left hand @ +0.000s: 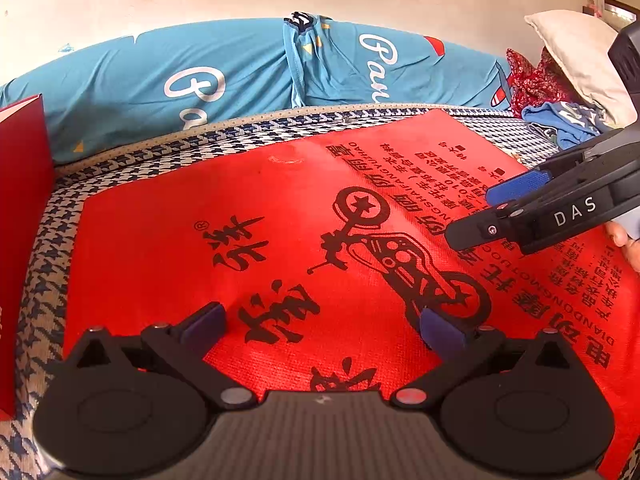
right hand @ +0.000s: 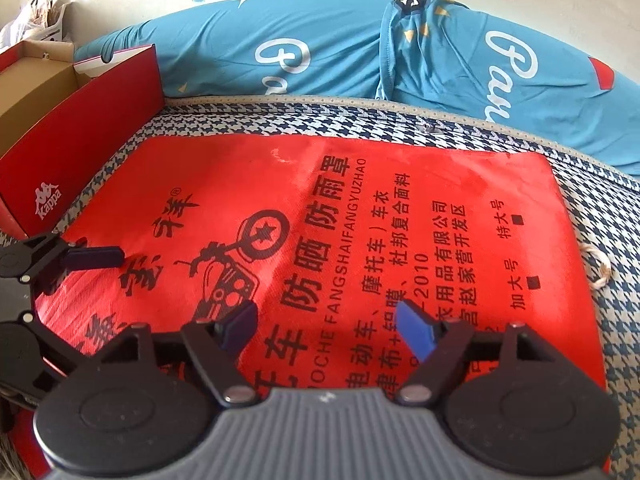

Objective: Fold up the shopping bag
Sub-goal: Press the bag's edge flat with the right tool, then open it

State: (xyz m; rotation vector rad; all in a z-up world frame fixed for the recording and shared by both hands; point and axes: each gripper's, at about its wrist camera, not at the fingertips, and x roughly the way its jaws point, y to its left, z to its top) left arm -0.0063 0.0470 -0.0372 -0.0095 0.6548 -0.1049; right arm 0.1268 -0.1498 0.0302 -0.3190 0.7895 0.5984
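Red shoebox (right hand: 80,128) stands open at the upper left of the right wrist frame, on a bed (right hand: 240,124) covered in blue-and-white houndstooth; a blue quilt (right hand: 320,48) is bunched along the wall behind.

Centre frame, the red shopping bag (right hand: 304,208) lies flat and unfolded on the bed, printed side up, black lettering and a motorcycle drawing across it, a pale cord (right hand: 600,270) poking out at its right edge.

Left gripper (left hand: 322,324) hovers low over the bag's printed middle, fingers spread wide, nothing between them.

Right gripper (right hand: 324,326) also hangs above the cloth with fingers spread and empty; in the left wrist view it reaches in from the right of frame, angled down towards the bag, the person's fingers (left hand: 624,244) just visible at the frame edge. Pillow and crumpled clothes (left hand: 560,92) sit at the upper right of that view.

Folding looks not yet begun. Risk from here, by judgement: both grippers are over the middle, not an edge, so a pinch there may bunch the thin fabric or catch the bedcover beneath it. Lifting one side ahead of the other could skew the crease, and the loose cord could get trapped in the fold.
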